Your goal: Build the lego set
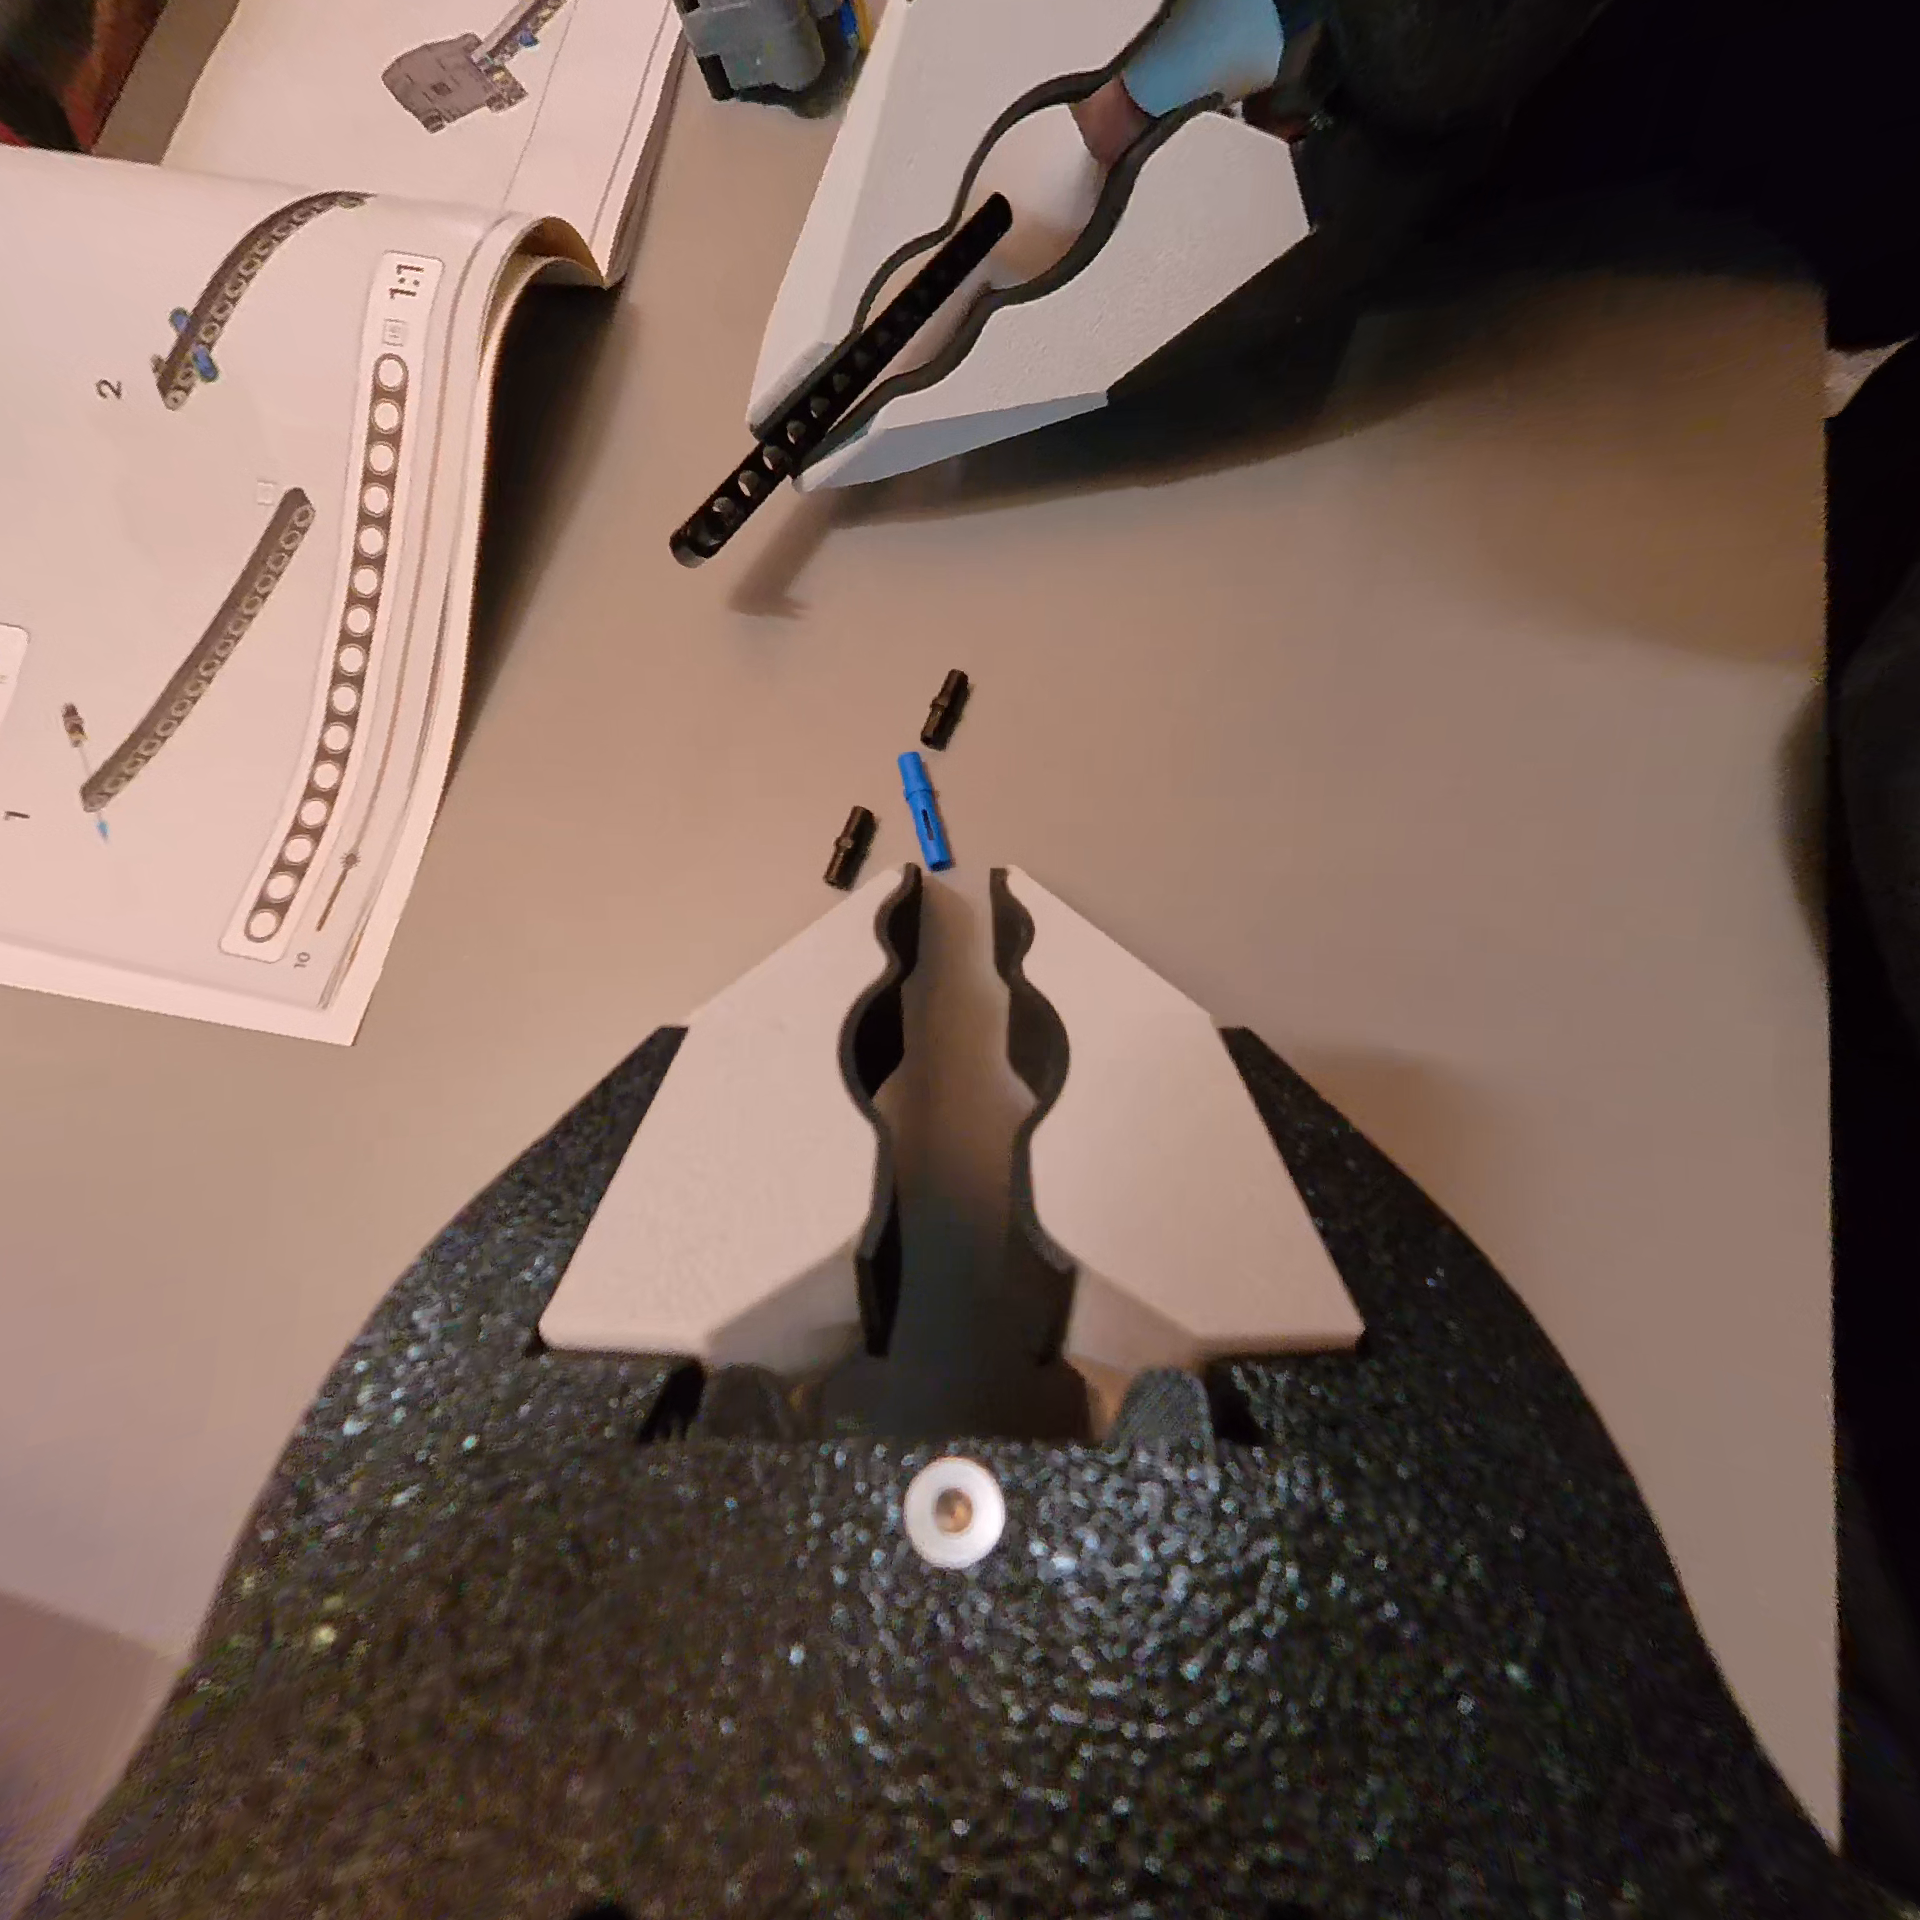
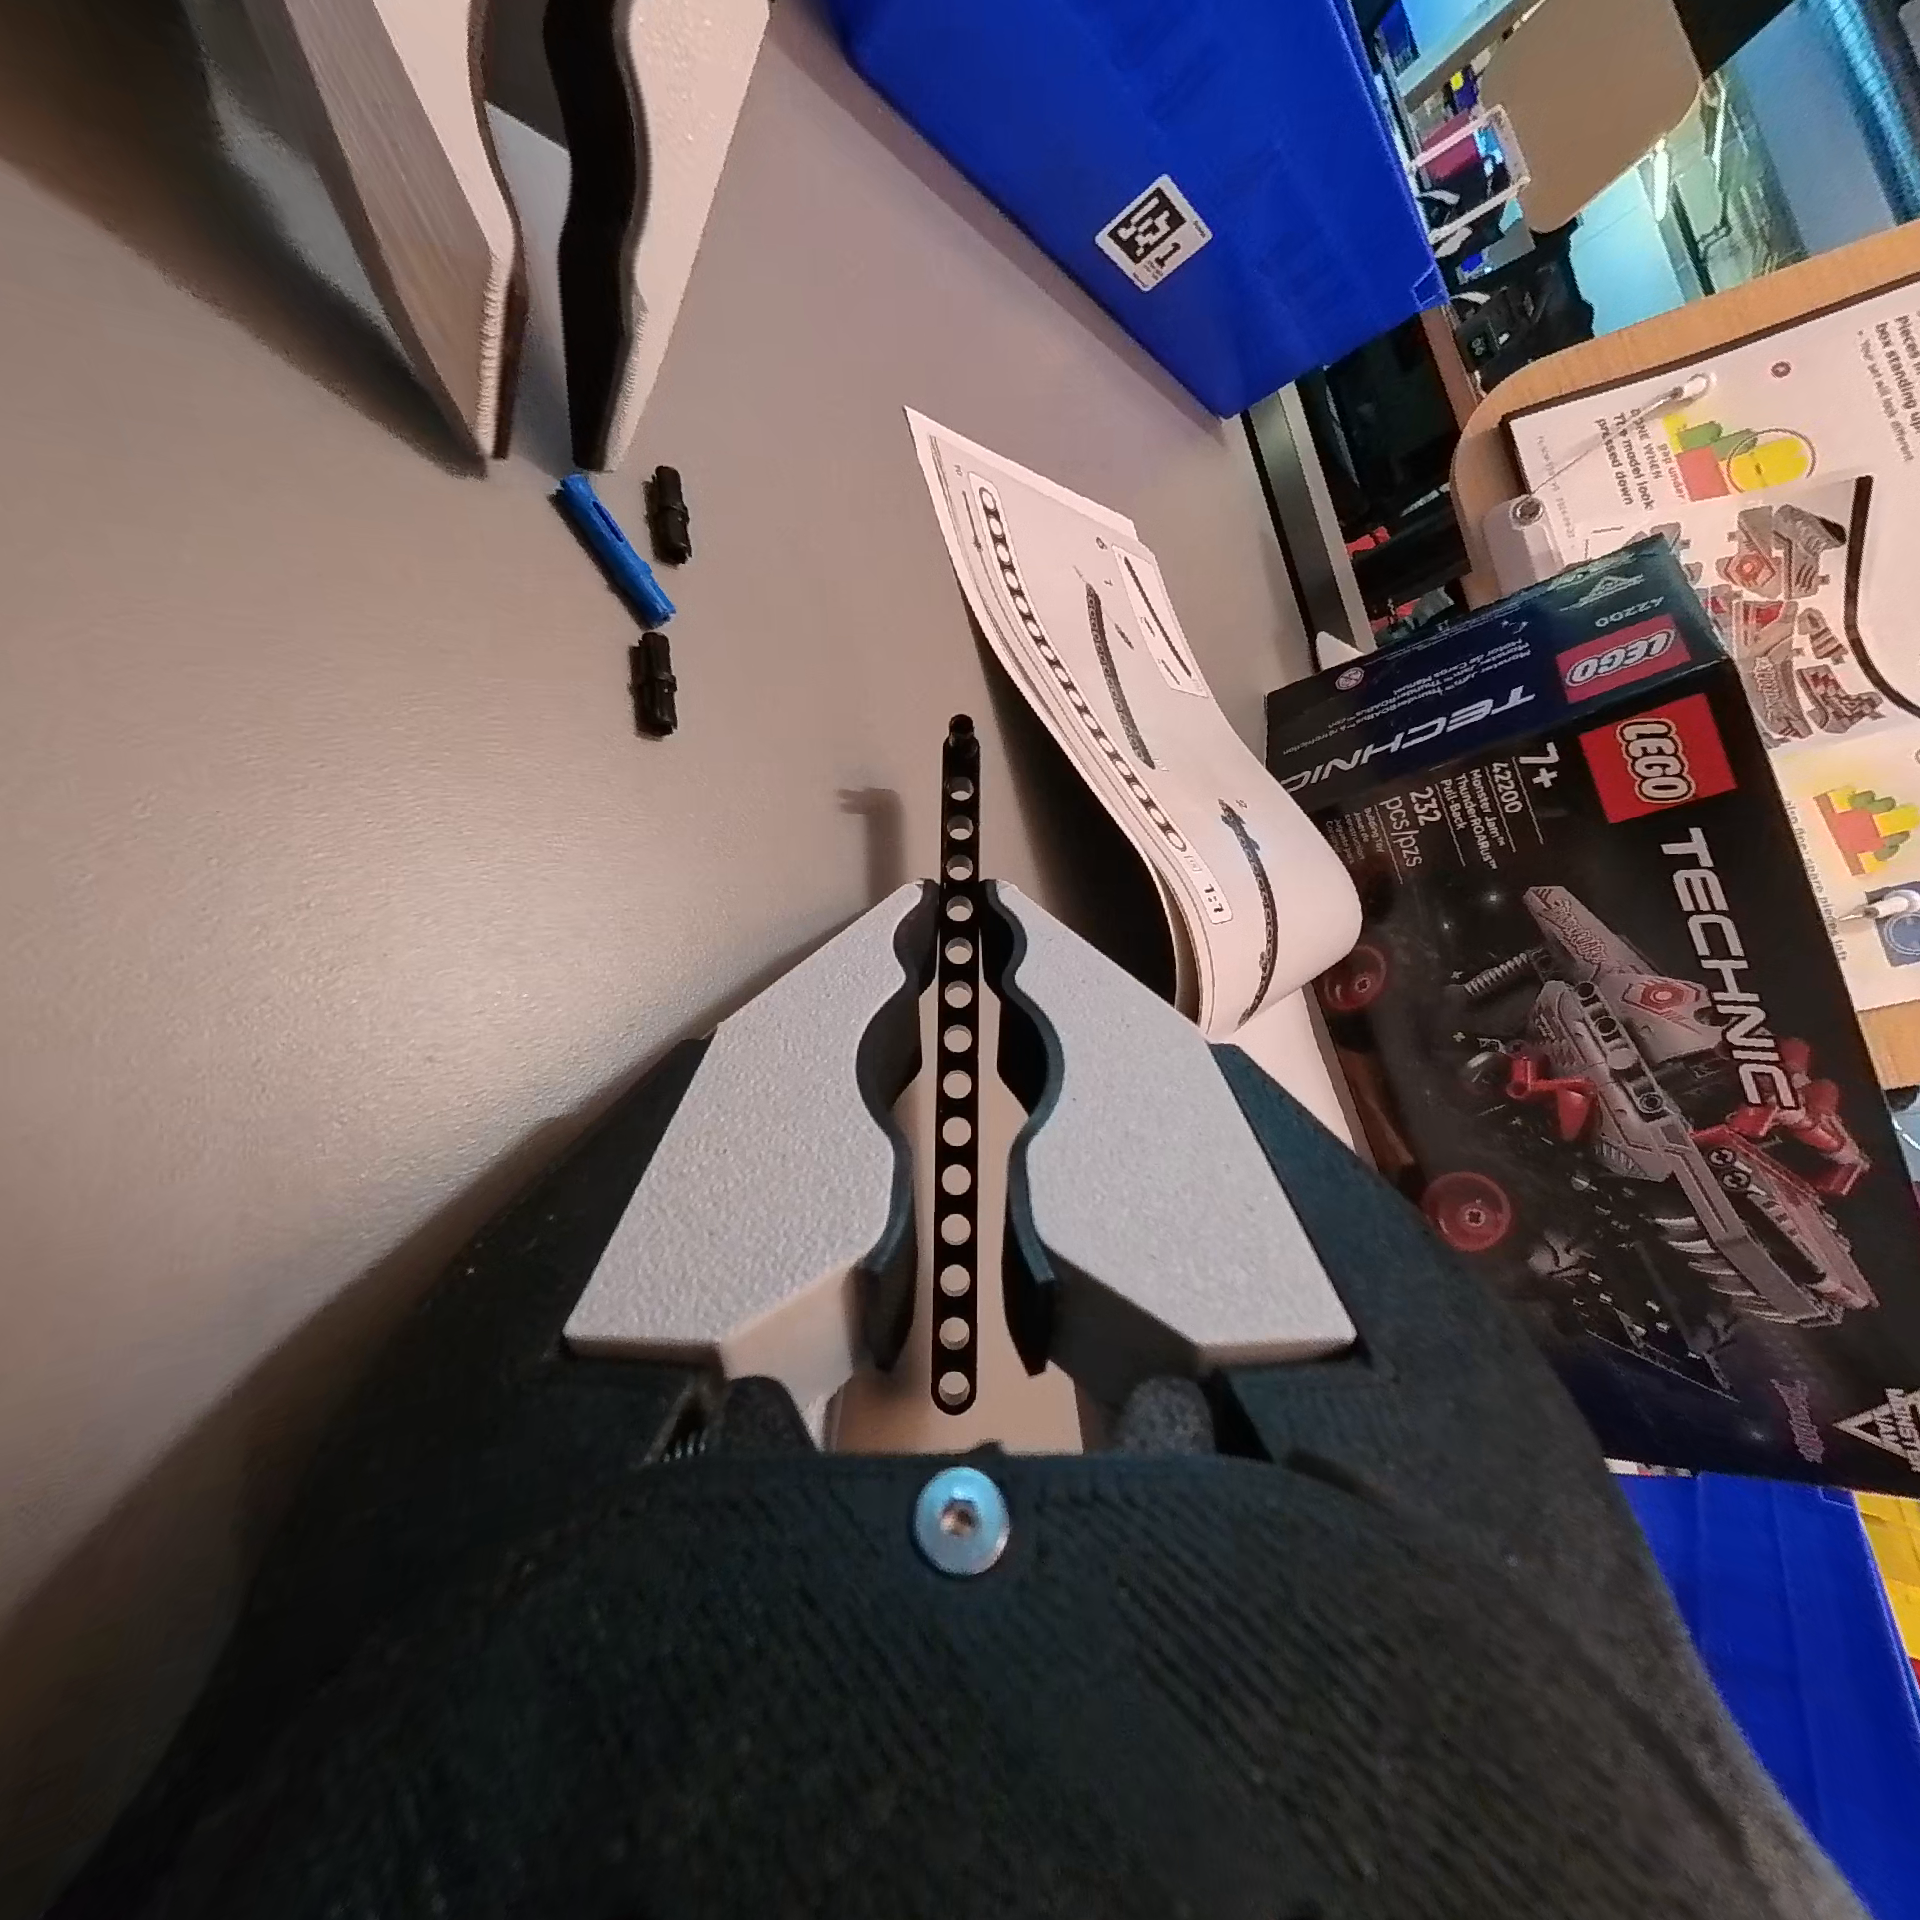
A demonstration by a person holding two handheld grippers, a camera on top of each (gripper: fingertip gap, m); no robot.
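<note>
My right gripper [image 2: 958, 896] is shut on a long black beam with holes [image 2: 957, 1049] and holds it just above the grey table, far end pointing forward. A small black stub shows at that far end. In the left wrist view the right gripper [image 1: 805, 447] and the beam [image 1: 774, 462] sit at the upper right. My left gripper [image 1: 957, 878] is open by a narrow gap and empty, tips just behind a blue pin [image 1: 924, 810]. Two black pins [image 1: 945, 710] [image 1: 850, 846] lie beside it. In the right wrist view I also see the left gripper [image 2: 545, 452], the blue pin [image 2: 613, 556] and the black pins [image 2: 670, 514] [image 2: 652, 686].
An open instruction booklet [image 1: 260, 623] lies to the left, also in the right wrist view [image 2: 1091, 748]. A dark set box [image 2: 1610, 987] stands behind it, a blue bin [image 2: 1143, 156] beyond. A grey and blue part [image 1: 769, 42] sits at the far edge. The tips of one gripper are about 10 cm away from the tips of the other.
</note>
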